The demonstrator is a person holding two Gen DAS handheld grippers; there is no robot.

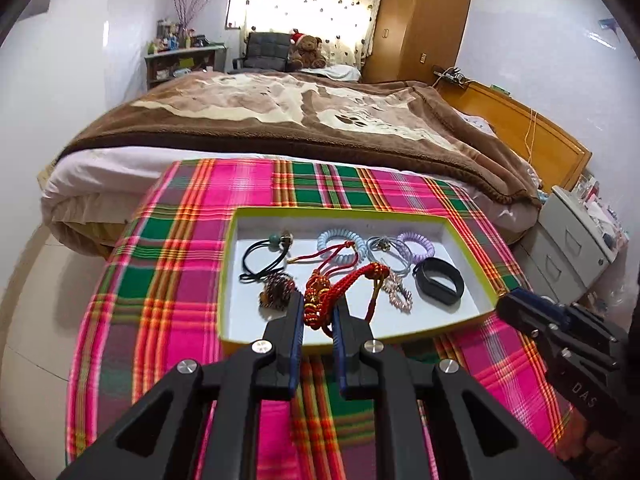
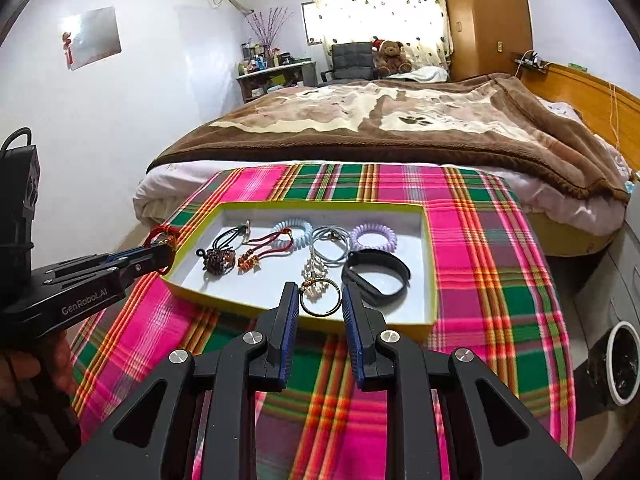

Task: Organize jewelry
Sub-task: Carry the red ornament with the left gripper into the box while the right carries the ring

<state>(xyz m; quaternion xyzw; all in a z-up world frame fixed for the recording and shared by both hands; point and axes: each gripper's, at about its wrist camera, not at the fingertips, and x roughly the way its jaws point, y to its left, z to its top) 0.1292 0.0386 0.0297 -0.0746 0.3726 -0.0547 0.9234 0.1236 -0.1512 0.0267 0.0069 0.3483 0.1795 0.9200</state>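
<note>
**Both hand-held grippers loaded, over tray**

Left hand-held gripper [image 1: 318,312]: clamped on red cord charm [image 1: 320,300], low centre of left view, hanging over the tray's [image 1: 400,216] near edge. Right hand-held gripper [image 2: 320,300]: gold ring [image 2: 320,296] pinched between its pads, centre of right view, over the tray's near rim. Tray sits mid-frame on plaid surface [image 1: 180,240]. Inside: black hair tie [image 1: 260,256], blue coil [image 1: 340,244], purple coil [image 1: 416,242], black band [image 1: 438,282], bead pieces.
</note>
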